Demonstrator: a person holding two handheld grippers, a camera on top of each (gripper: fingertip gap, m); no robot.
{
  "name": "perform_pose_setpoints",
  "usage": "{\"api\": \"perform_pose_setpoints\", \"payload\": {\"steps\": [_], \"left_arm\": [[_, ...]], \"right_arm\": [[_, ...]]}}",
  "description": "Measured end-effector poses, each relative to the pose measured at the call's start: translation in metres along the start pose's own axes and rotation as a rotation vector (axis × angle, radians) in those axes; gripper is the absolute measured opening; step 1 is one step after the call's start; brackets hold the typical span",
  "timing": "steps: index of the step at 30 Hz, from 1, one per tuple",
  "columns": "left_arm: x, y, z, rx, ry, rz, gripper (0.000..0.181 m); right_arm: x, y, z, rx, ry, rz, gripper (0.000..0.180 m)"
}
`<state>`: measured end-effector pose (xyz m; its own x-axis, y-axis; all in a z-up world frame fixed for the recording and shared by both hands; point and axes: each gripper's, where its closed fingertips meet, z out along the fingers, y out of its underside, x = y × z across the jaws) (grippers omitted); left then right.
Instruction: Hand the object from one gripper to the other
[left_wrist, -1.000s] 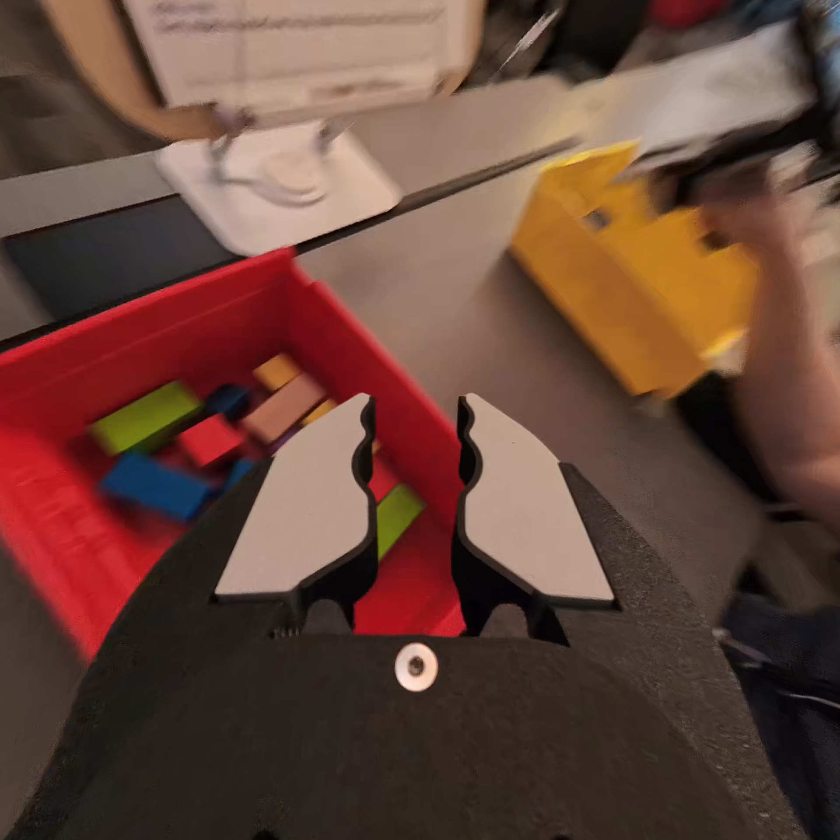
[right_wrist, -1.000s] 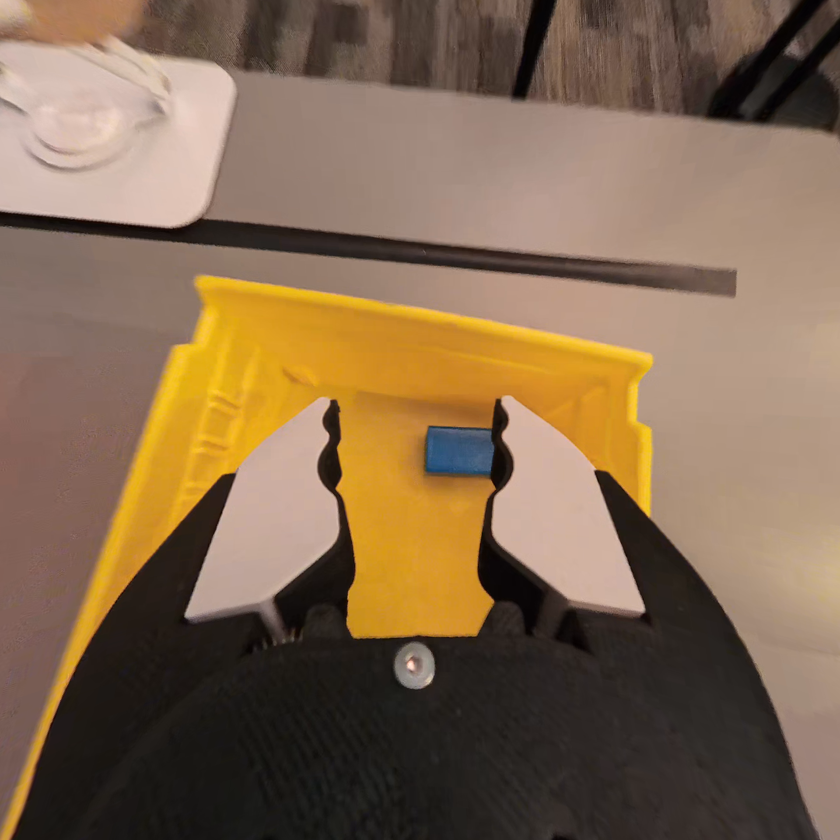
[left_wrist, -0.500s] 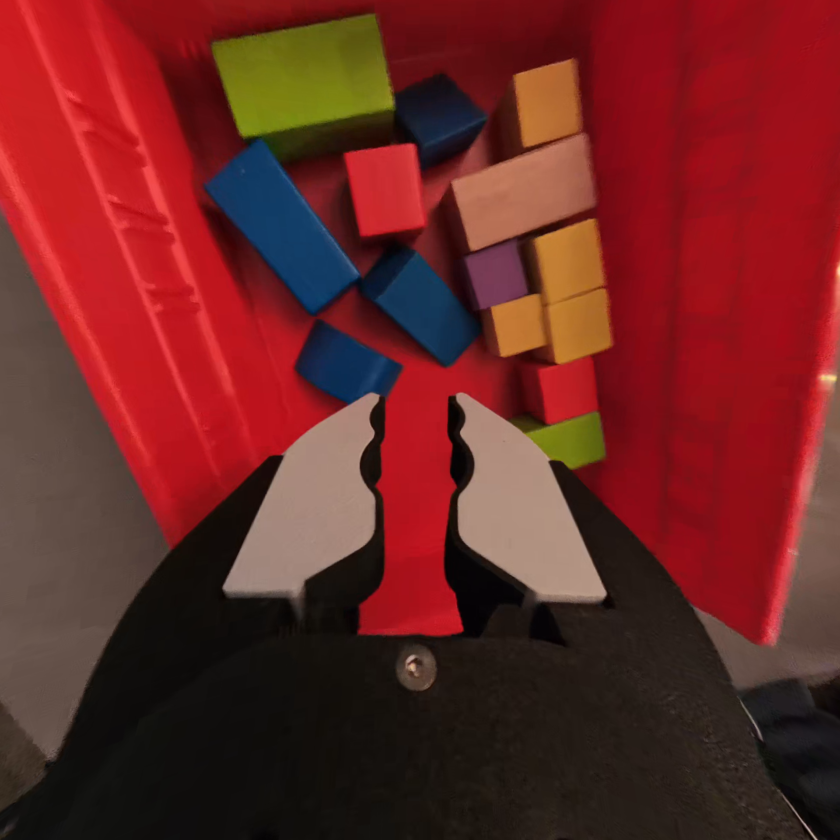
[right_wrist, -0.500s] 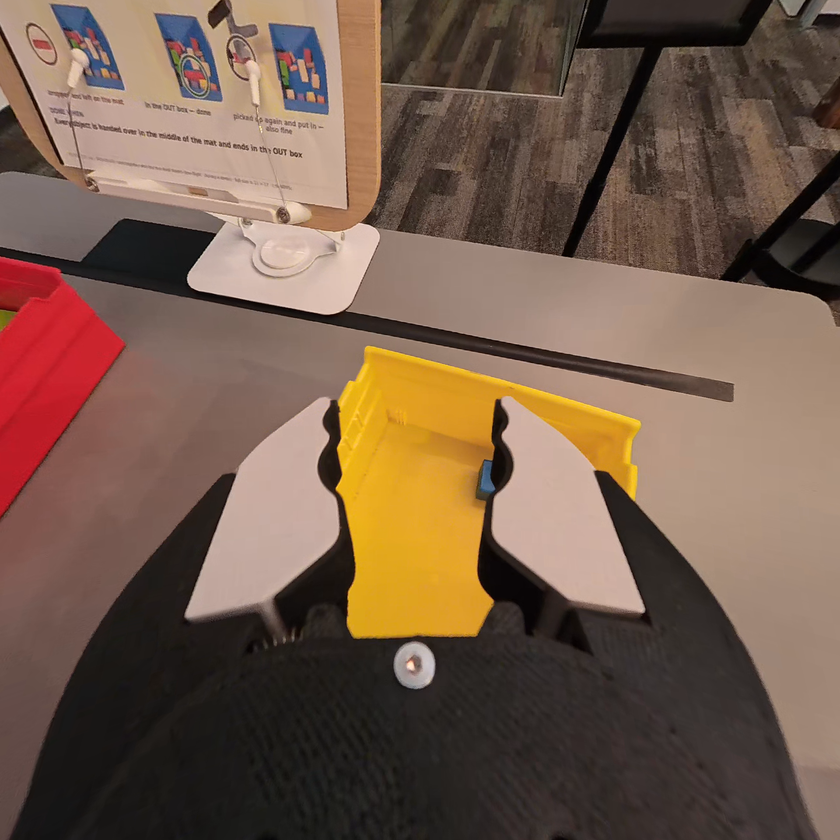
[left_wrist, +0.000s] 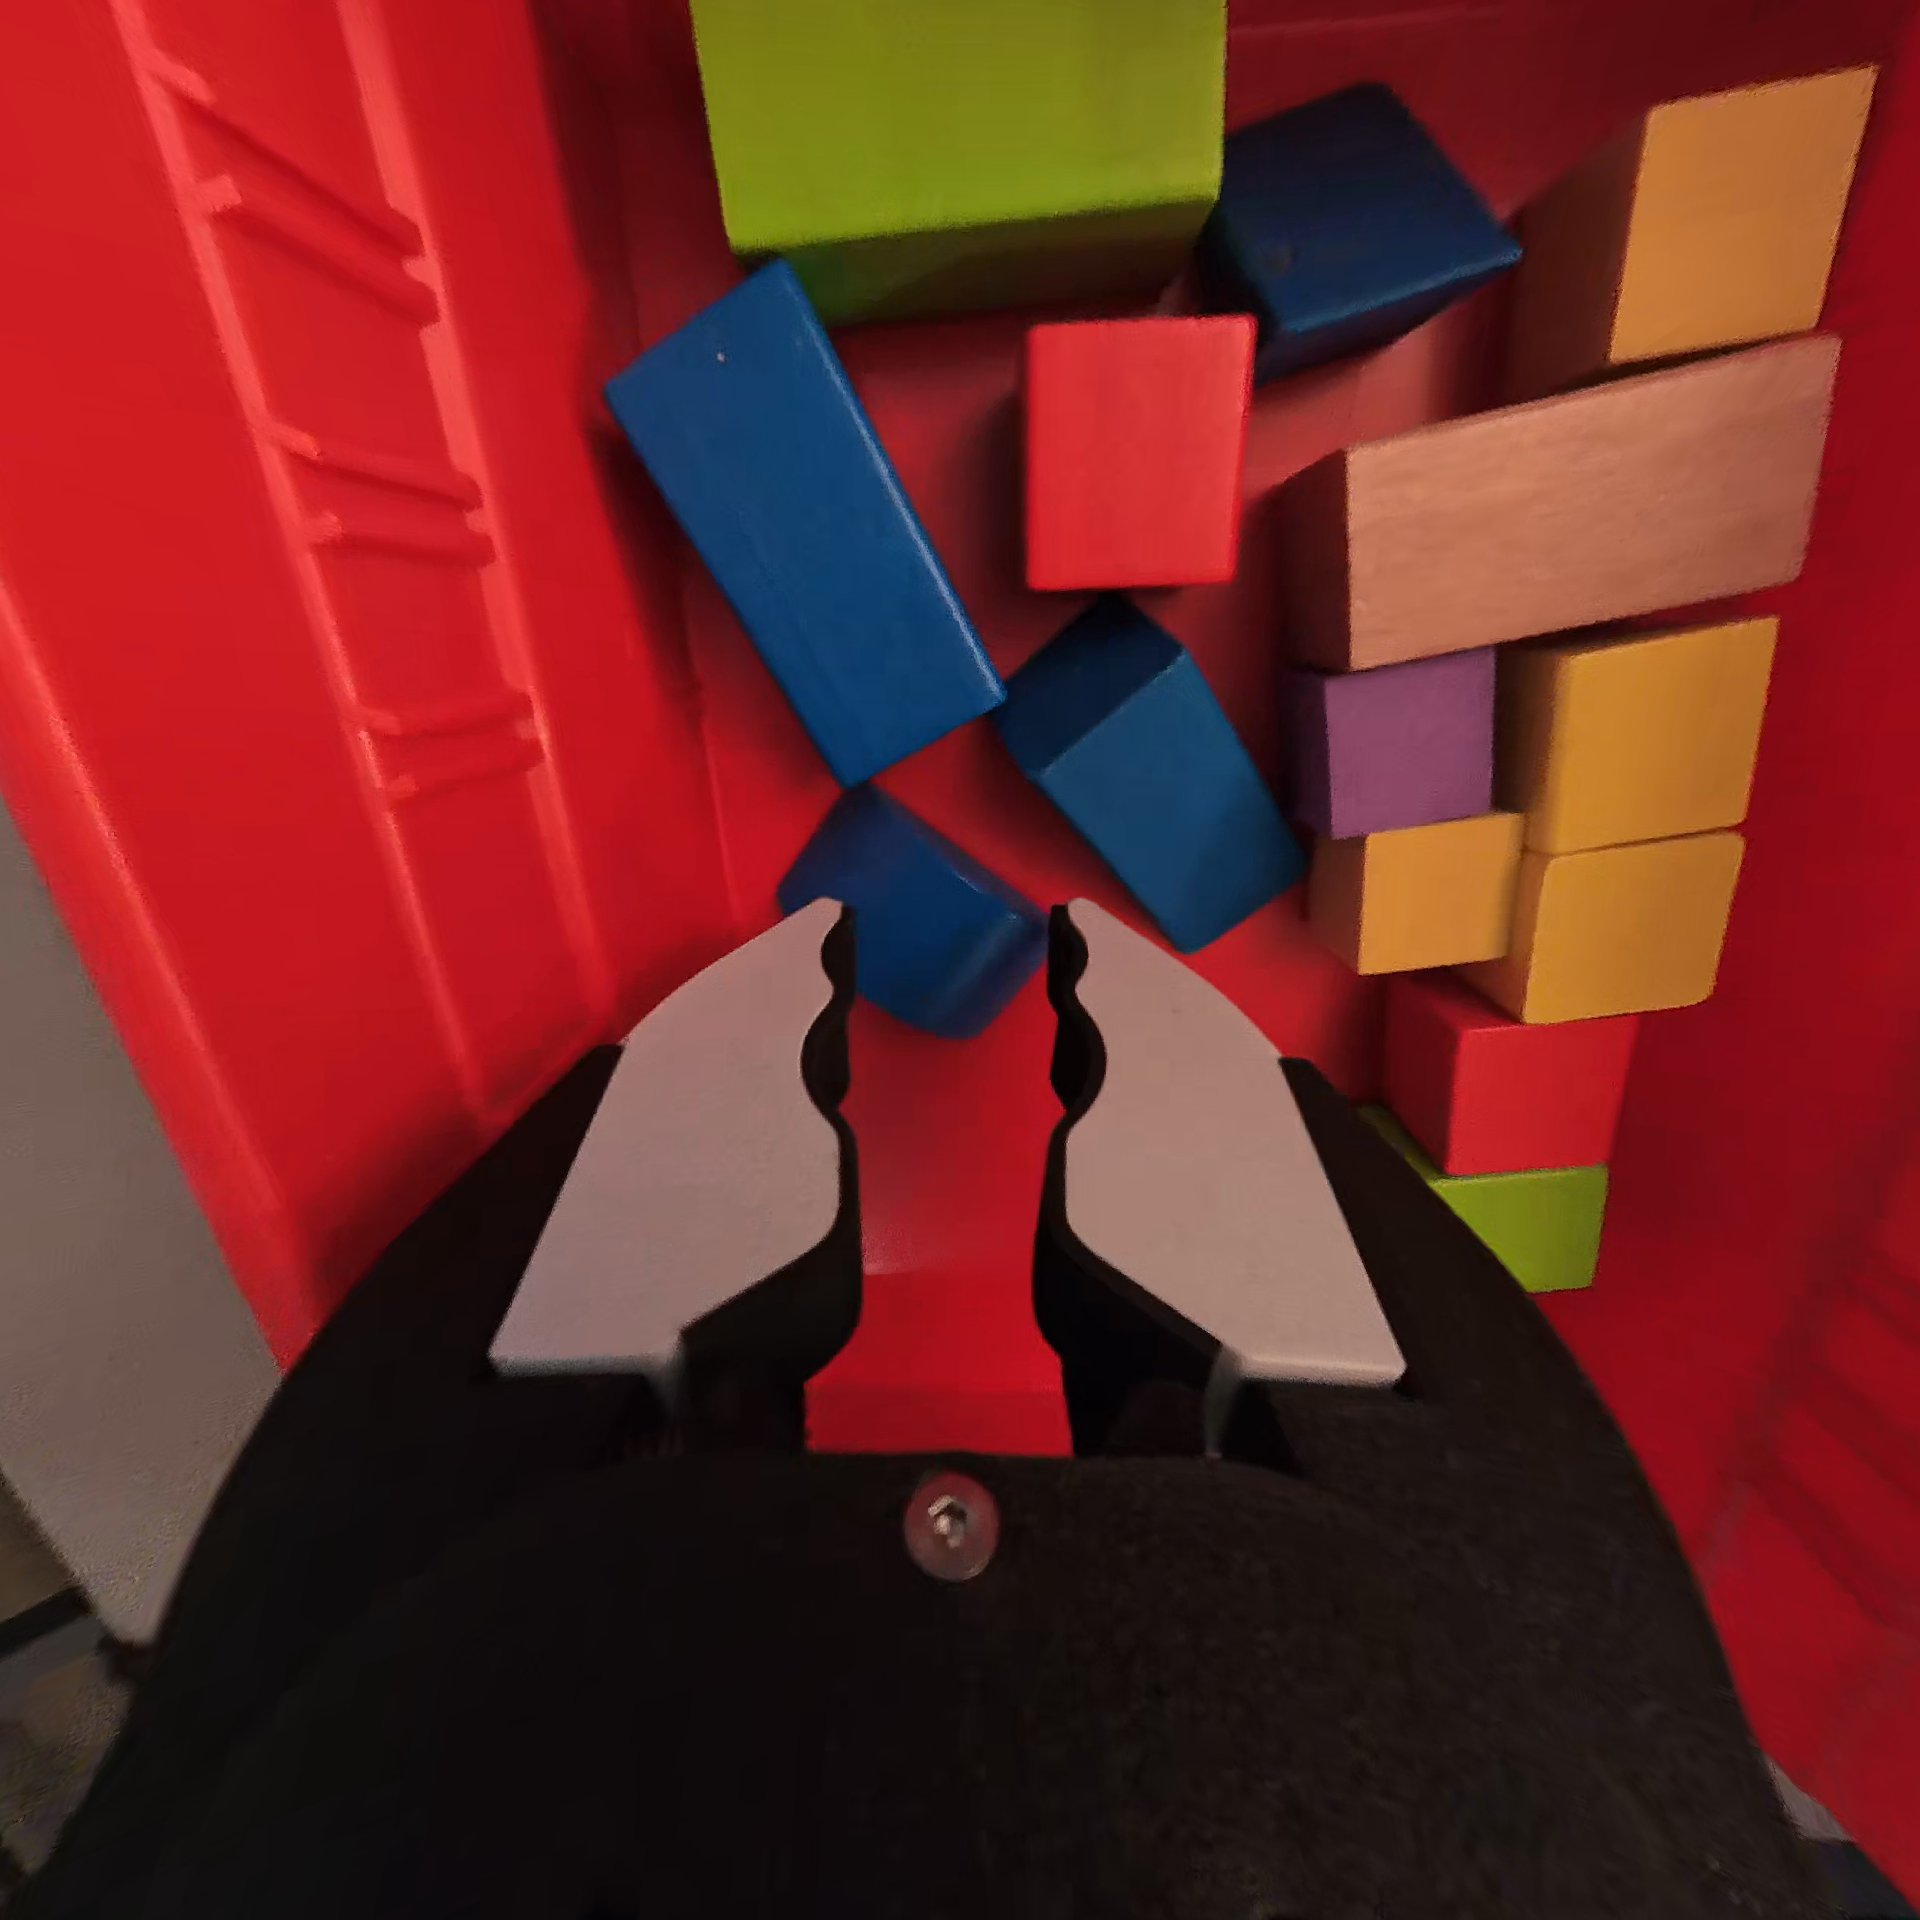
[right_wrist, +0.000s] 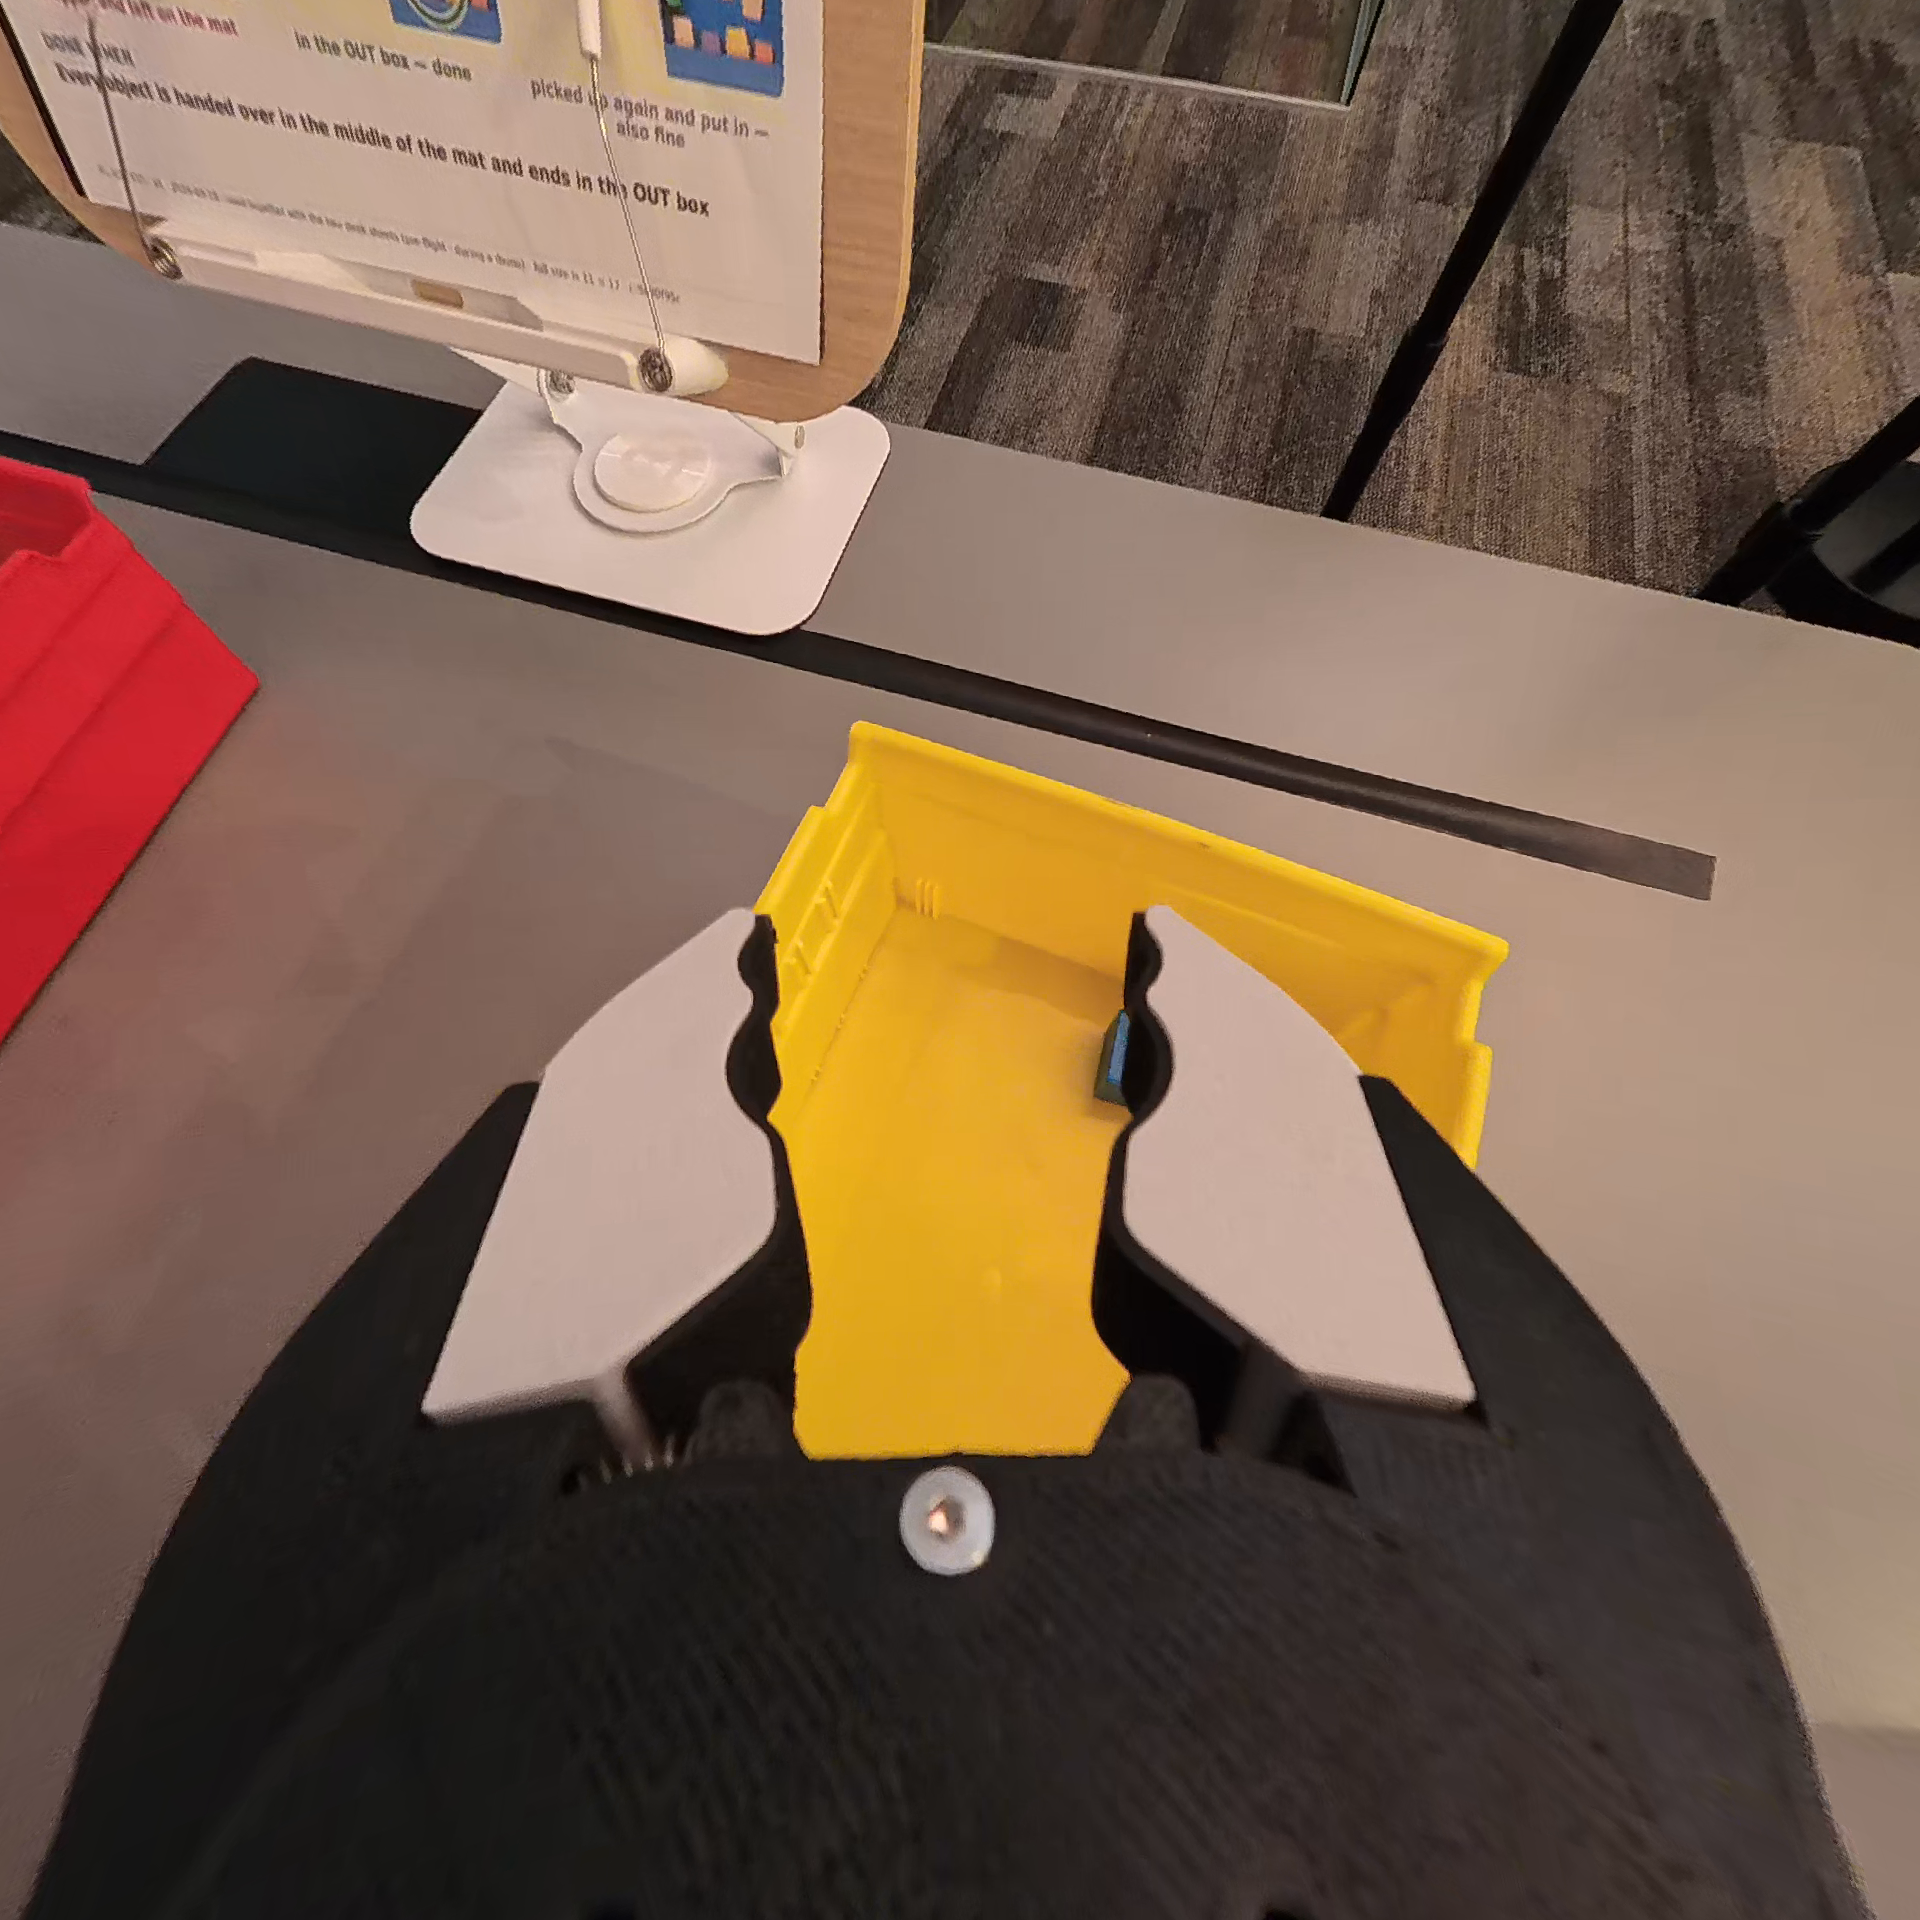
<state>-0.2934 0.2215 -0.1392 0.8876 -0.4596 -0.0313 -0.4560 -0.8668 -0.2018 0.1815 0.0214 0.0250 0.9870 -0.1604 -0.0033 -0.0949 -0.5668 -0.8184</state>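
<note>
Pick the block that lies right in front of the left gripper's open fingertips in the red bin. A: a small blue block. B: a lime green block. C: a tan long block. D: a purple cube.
A: in the left wrist view the left gripper is open and empty, with the small blue block just past its tips on the floor of the red bin.

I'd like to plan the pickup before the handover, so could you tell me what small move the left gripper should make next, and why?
Probably ease the left gripper a little forward and down over the small blue block in the red bin, then close. Its jaws are open and empty, and that block already sits just beyond the gap between the fingertips. The right gripper is open above the yellow bin, holding nothing.
</note>
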Motion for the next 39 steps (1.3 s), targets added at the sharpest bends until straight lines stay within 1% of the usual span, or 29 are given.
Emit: {"api": "perform_pose_setpoints", "payload": {"steps": [3,7,15,19,22,25,31,36,39], "left_arm": [[-0.003,-0.002,0.001,0.009,0.01,-0.03,0.031],[-0.004,-0.001,0.001,0.008,0.009,-0.039,0.031],[-0.004,0.014,-0.003,-0.072,-0.042,0.002,0.031],[-0.005,0.014,-0.008,-0.066,-0.065,-0.001,0.038],[-0.008,0.021,-0.004,-0.108,-0.07,-0.009,0.047],[-0.007,0.025,0.002,-0.137,-0.064,-0.016,0.05],[-0.005,0.025,0.006,-0.147,-0.036,-0.018,0.049],[-0.006,0.024,0.006,-0.147,-0.039,0.048,0.048],[-0.005,0.02,0.007,-0.123,-0.025,0.002,0.048]], "right_arm": [[-0.001,0.003,0.002,-0.02,-0.001,-0.011,0.066],[-0.003,0.004,0.003,-0.03,0.003,-0.031,0.066],[-0.006,0.008,0.006,-0.058,0.005,-0.068,0.065],[-0.007,0.01,0.007,-0.069,0.004,-0.08,0.066],[-0.008,0.011,0.007,-0.075,0.003,-0.093,0.066],[-0.009,0.011,0.007,-0.08,0.004,-0.101,0.066],[-0.01,0.012,0.007,-0.088,0.005,-0.117,0.065],[-0.014,0.015,0.01,-0.109,0.001,-0.138,0.066],[-0.014,0.018,0.012,-0.125,0.008,-0.156,0.066]]}}
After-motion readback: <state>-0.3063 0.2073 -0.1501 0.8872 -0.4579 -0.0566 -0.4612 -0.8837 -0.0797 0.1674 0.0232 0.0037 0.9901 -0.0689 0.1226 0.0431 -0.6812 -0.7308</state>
